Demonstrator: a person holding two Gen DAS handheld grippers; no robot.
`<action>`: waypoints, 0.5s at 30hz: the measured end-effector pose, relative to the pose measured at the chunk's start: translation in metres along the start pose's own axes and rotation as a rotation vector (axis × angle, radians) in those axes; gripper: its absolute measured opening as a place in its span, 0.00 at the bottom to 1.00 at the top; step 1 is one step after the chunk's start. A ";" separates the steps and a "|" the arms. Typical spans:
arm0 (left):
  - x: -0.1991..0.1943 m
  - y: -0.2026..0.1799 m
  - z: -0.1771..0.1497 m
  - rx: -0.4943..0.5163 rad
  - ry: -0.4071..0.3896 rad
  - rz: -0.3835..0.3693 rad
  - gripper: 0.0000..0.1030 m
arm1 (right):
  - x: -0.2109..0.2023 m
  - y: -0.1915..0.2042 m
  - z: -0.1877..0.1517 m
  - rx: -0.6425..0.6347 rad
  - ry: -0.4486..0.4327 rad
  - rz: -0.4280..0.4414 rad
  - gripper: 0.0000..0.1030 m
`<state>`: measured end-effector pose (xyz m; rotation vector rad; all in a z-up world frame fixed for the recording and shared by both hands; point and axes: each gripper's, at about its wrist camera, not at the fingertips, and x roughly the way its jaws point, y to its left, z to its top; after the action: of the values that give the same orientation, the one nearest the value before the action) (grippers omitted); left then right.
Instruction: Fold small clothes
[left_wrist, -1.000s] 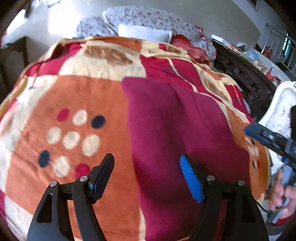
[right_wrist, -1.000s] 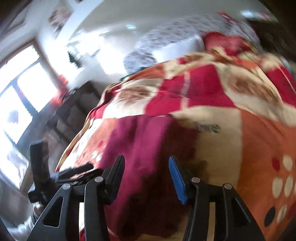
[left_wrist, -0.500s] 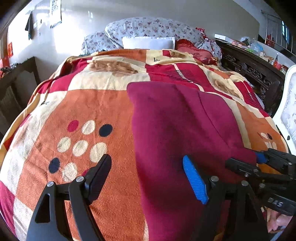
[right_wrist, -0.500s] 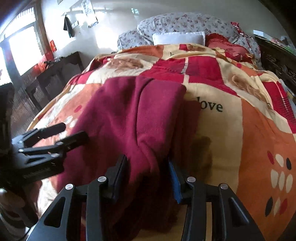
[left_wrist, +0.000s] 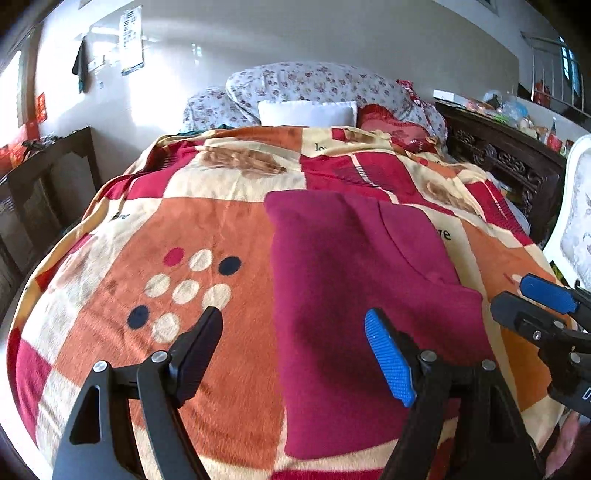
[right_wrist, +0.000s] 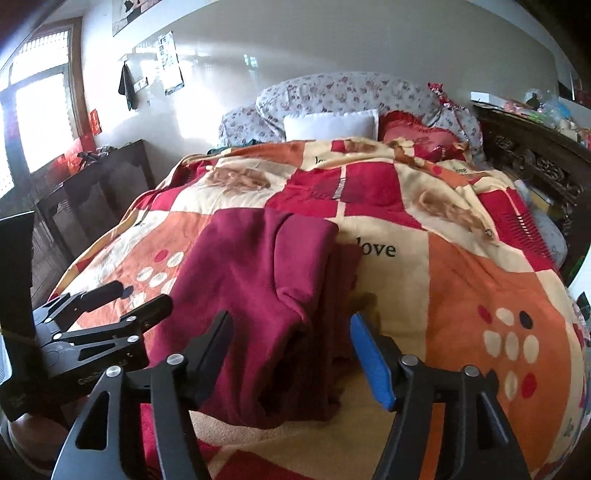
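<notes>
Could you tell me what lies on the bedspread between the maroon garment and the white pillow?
Only bare patterned bedspread lies between the maroon garment and the white pillow; the right wrist view shows it best.

So the dark maroon fleece garment (right_wrist: 258, 306) is lying folded lengthwise on the patchwork blanket of orange, red and cream squares (right_wrist: 461, 280) that covers the bed. One folded layer sits on top, its edge making a ridge down the garment's middle. The right tongs (right_wrist: 291, 347) hang just over the garment's near end, jaws opening, black finger on one side and blue-padded finger (right_wrist: 373, 363) on the other; the cloth lies below the gap, not pinched. The left tongs (right_wrist: 144, 299) are on the garment's left side, over its edge. The word "love" (right_wrist: 376, 249) is printed just right of the garment. A white pillow (right_wrist: 330, 125) sits well beyond it.
</notes>
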<state>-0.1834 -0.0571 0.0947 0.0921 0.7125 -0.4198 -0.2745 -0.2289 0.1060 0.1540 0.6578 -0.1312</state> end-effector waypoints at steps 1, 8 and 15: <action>-0.004 0.001 -0.001 -0.009 -0.001 0.002 0.77 | -0.002 0.000 -0.001 0.004 -0.004 -0.003 0.77; -0.024 0.002 -0.004 0.014 -0.031 0.039 0.77 | -0.007 0.005 -0.002 0.012 -0.011 -0.006 0.81; -0.038 0.006 -0.005 0.002 -0.056 0.024 0.77 | -0.009 0.011 -0.002 0.018 -0.016 0.002 0.85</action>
<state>-0.2095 -0.0373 0.1148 0.0907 0.6548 -0.3989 -0.2807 -0.2172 0.1116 0.1707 0.6411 -0.1365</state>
